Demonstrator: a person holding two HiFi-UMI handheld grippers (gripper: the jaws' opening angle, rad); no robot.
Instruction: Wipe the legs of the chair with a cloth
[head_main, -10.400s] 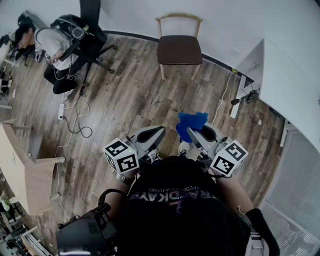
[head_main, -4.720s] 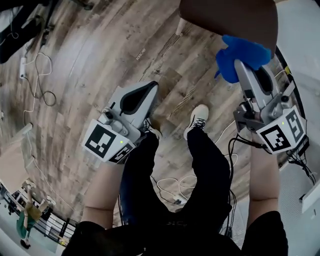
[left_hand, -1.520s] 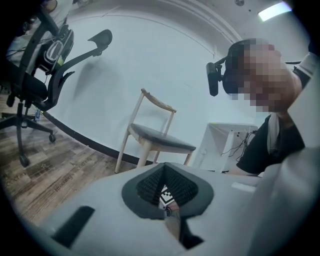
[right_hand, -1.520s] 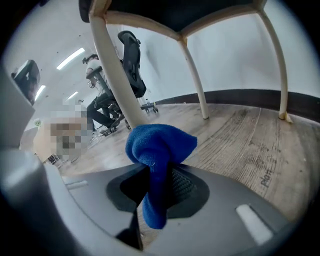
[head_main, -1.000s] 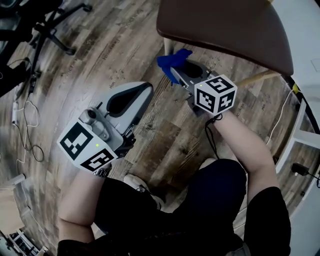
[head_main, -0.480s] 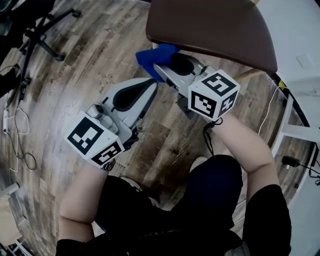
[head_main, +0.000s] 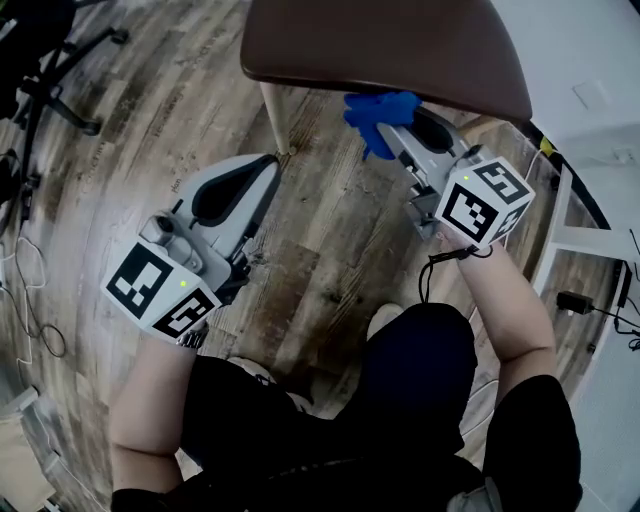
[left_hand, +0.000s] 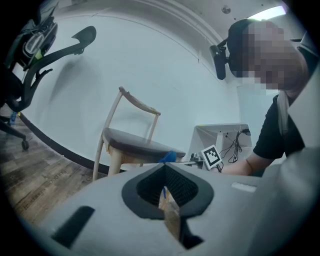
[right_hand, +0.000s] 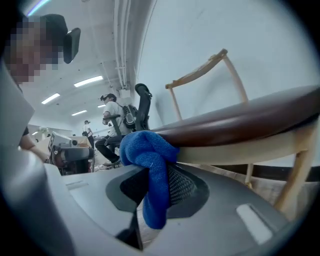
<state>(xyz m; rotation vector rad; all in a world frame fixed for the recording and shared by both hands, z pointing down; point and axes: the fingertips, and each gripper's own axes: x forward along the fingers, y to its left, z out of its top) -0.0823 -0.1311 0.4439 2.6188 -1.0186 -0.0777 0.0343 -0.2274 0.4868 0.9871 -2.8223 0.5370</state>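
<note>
Right tool (head_main: 398, 128) grips the blue terry cloth (head_main: 378, 110) at the front seat edge of the brown wooden chair (head_main: 390, 45), apart from its pale leg (head_main: 275, 120). Left tool (head_main: 265, 165), jaws together and empty, hovers over open plank floor (head_main: 330, 250).

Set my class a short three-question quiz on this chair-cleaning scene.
1. Fill in: the left gripper holds ____.
2. True or false: the blue cloth in the right gripper touches the pale chair leg.
3. The cloth is nearest: A) the brown seat; B) the floor cable; C) the person's shoe.
Key: 1 nothing; 2 false; 3 A.
</note>
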